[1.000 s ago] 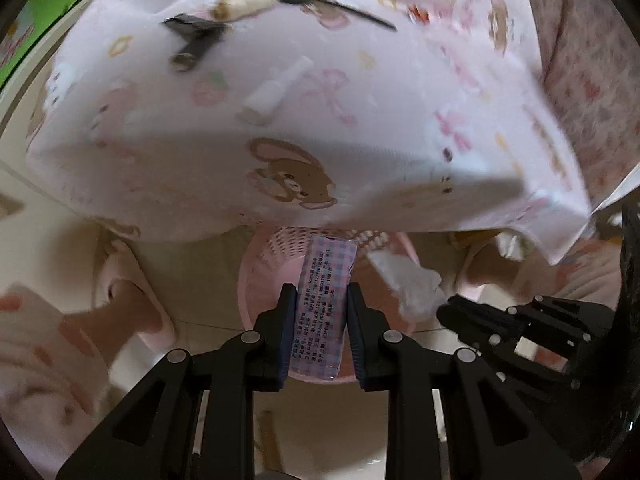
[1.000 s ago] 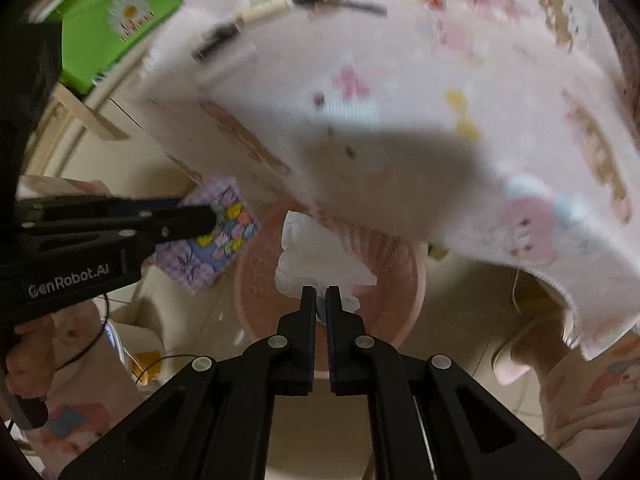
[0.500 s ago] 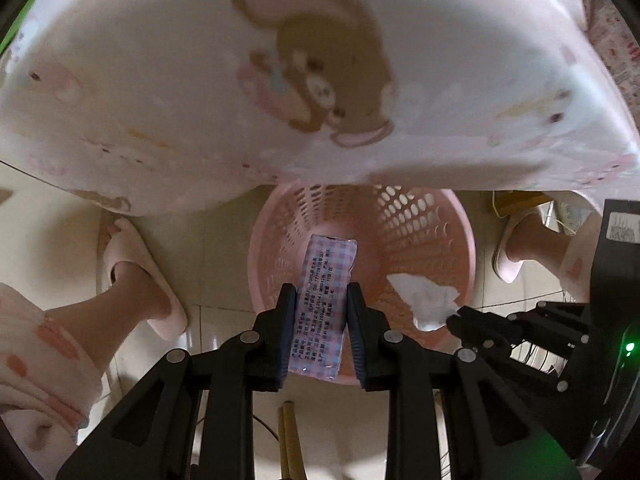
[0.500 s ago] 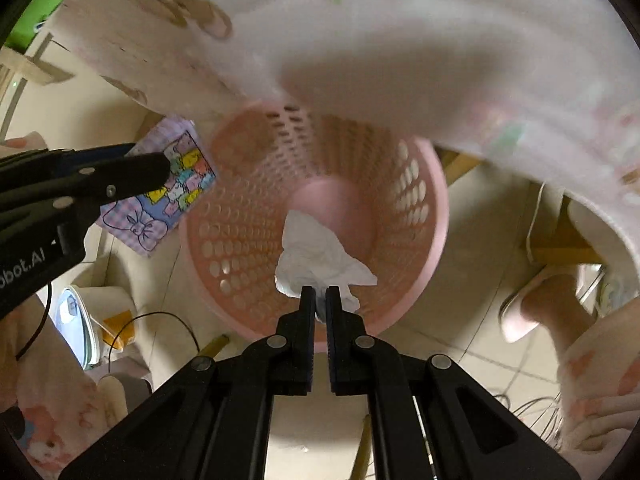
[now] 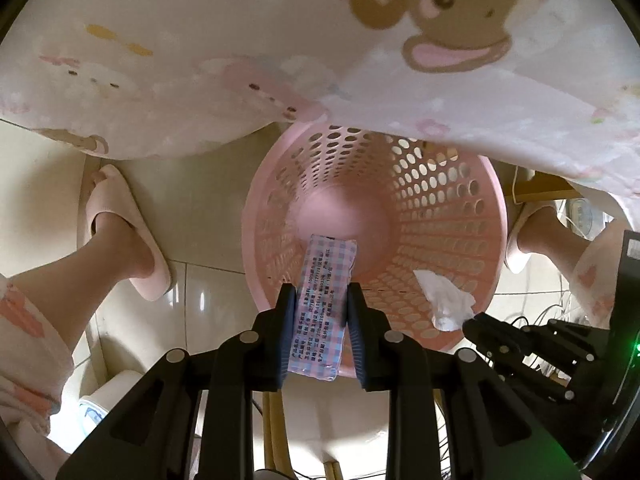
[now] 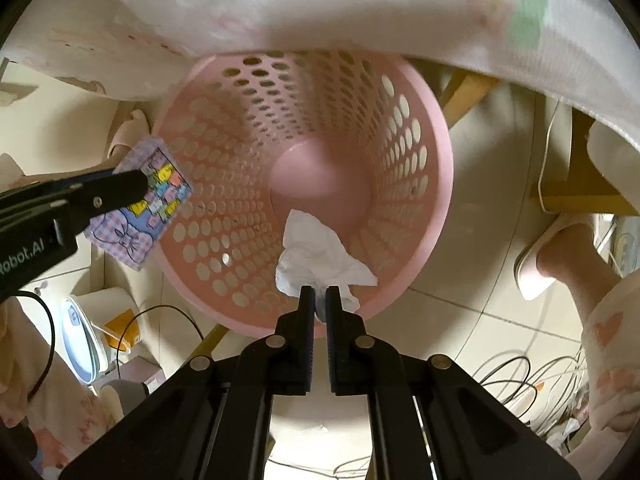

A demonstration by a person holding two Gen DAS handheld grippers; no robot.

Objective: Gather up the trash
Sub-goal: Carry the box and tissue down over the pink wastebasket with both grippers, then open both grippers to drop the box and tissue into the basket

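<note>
Pinching a checked tissue packet (image 5: 322, 304) at lower centre of its frame, the left tool (image 5: 320, 308) hangs over the pink basket (image 5: 496, 216); the right tool (image 6: 316, 300) is pressed together on a crumpled white tissue (image 6: 316, 252), lower centre, above that basket
</note>
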